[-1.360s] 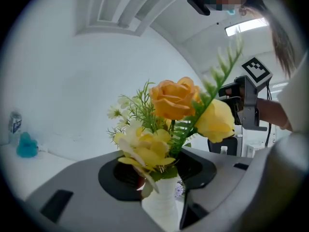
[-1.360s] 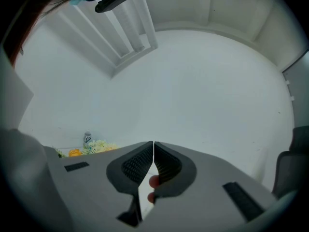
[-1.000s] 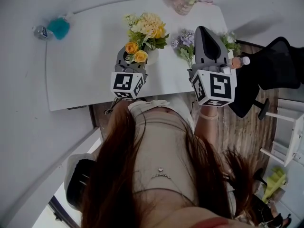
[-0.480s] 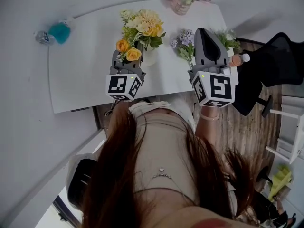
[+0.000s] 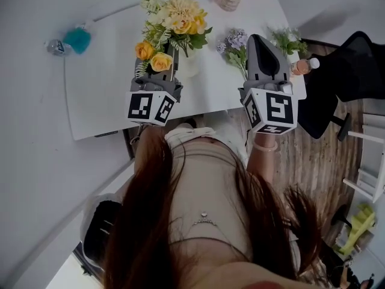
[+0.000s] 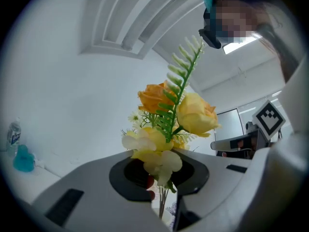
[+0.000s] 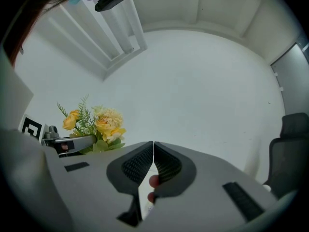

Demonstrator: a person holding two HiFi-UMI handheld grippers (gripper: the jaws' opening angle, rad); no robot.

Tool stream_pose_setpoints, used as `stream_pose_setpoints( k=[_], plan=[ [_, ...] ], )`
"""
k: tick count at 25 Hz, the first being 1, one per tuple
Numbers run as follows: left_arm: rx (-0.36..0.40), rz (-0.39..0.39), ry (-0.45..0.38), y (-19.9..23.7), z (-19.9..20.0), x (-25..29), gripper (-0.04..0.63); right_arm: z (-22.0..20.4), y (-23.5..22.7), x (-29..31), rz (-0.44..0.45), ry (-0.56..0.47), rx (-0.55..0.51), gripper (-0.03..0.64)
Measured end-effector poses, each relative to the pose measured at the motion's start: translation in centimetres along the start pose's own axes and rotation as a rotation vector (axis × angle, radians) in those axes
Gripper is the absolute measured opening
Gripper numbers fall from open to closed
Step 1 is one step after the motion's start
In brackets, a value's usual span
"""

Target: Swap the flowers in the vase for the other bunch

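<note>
In the left gripper [image 6: 163, 192], the yellow bunch [image 6: 195, 115] stands upright.

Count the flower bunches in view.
2 for sure: the yellow bunch in the left gripper, and the purple bunch on the table. Greenery beyond the right gripper may be a third.

The person wears a pale beige top [image 5: 204, 161]; a thin chain necklace with a small pendant [image 5: 203, 215] lies on it, and long reddish-brown hair [image 5: 141, 221] falls down both sides of it. The left hand-held gripper [image 6: 166, 204] and right hand-held gripper [image 7: 153, 161] are smooth grey moulded shells, each ending nearest the top in a white cube with black square markers [image 5: 147, 107]. Black ribbed pads [image 7: 137, 166] line the right one's jaws.
</note>
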State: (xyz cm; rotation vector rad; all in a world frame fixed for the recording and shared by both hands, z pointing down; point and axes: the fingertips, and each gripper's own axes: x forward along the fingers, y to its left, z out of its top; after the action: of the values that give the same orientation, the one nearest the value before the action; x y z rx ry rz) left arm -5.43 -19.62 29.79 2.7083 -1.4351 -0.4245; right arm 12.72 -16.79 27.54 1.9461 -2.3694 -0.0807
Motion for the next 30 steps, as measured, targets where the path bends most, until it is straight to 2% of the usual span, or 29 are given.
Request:
stream_pose_setpoints(
  k=[8,19,30],
  plan=[
    [0.006,-0.034,-0.071,-0.1,4.7,-0.9,0.072,0.4,0.9,-0.7,-0.019,-0.020,0.042,0.028],
    [0.006,-0.063,-0.137,-0.8,8.5,-1.9,0.072,0.5,2.0,-1.5,-0.009,-0.035,0.079,0.028],
    [0.035,-0.014,-0.153,-1.8,10.4,-2.8,0.072,0.6,1.1,-1.5,0.043,-0.055,0.124,0.028]
  ],
)
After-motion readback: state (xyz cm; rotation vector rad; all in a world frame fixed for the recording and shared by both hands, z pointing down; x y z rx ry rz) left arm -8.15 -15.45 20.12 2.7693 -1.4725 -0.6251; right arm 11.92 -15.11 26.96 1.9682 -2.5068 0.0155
